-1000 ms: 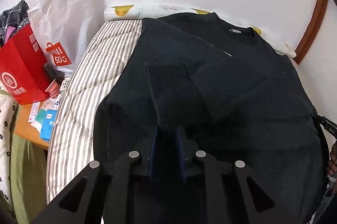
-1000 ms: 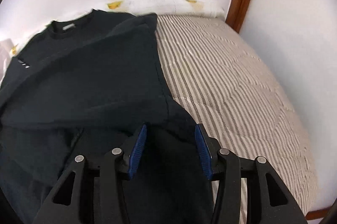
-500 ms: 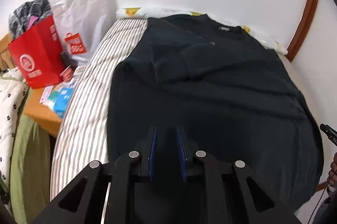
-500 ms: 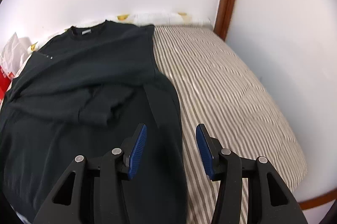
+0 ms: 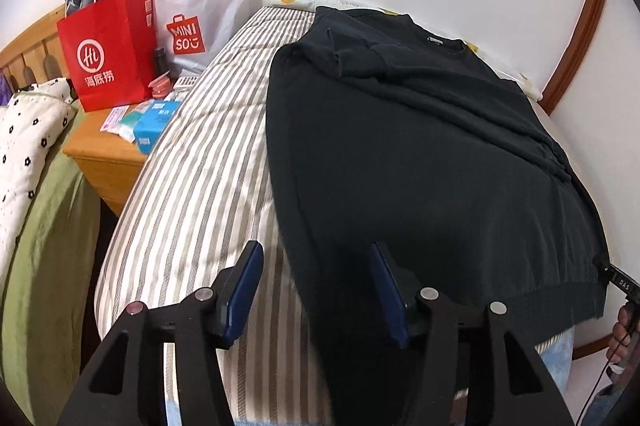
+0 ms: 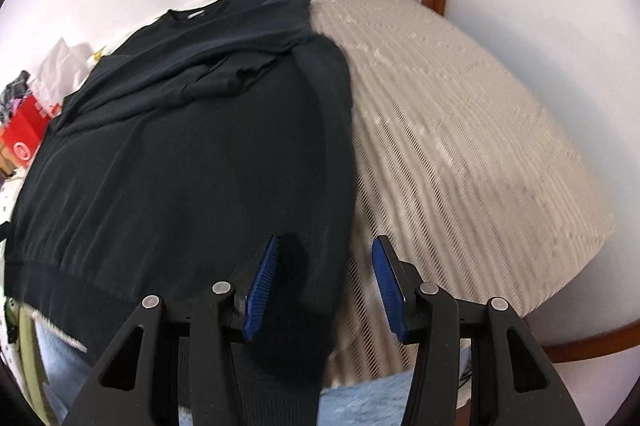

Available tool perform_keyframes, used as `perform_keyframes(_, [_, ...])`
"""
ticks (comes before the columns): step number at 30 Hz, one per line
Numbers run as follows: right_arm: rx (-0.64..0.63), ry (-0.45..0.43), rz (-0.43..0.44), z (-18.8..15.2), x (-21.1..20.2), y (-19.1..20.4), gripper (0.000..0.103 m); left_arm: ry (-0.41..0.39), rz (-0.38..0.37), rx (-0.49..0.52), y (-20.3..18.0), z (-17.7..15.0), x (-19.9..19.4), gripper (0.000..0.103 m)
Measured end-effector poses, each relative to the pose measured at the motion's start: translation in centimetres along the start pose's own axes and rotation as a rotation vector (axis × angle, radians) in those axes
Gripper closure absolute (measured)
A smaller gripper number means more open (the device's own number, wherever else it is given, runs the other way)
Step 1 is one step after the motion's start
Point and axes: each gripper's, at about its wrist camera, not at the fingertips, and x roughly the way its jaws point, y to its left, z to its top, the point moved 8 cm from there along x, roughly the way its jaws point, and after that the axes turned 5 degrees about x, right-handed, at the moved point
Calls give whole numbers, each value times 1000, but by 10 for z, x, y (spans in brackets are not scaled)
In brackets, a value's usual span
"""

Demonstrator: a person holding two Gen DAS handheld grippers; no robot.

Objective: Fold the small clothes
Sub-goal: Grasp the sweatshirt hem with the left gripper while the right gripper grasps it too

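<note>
lying flat — one black sweater (image 5: 440,153), two hand-held grippers parted.

**Black sweatshirt spread on the bed**

The black sweatshirt (image 5: 432,161) lies flat on the striped mattress (image 5: 200,185), collar toward the wall, both sleeves folded inward across the chest (slightly rumpled), ribbed hem at the near edge.

Right wrist view: striped mattress (image 6: 460,129) is motion-blurred, stripes smeared. Black sweater (image 6: 180,153) hem runs behind the gripper arms at the bottom edge; whether the right gripper (image 6: 324,282) pads touch cloth is unclear. Left wrist view: a hand (image 5: 622,338) is cut off at the right edge. Red bag (image 5: 108,53) contents are partly hidden; small boxes (image 5: 154,123) carry print too small to read.
</note>
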Motion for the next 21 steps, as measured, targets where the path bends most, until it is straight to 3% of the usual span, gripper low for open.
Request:
perform_keyframes(6, [0,-33,2,-9,-3,6,55,19,-12,15,-4,-15,3,51])
perform_keyframes(11, [-24,-69,9,-4,2,16,68,20,47,38,-8,-15,6,51])
perform_keyframes(12, [-26,-75,9,-3,2,18,72,23,61,51,-10,-15,7,56])
perform_keyframes(13, [-30,-77,14,-2,3,20,84,23,74,54,-11,-15,7,71])
perform_keyframes(14, [-30,-79,14,-1,3,21,93,22,80,54,-12,-13,7,80])
perform_keyframes(15, [-34,-81,7,1,2,21,94,30,62,42,-12,-12,7,94])
perform_keyframes(18, [-36,-97,12,2,-7,18,96,30,27,12,-11,-11,-1,96])
perform_keyframes(21, [-4,-126,72,4,-28,11,97,-9,-1,27,-18,-7,-24,96])
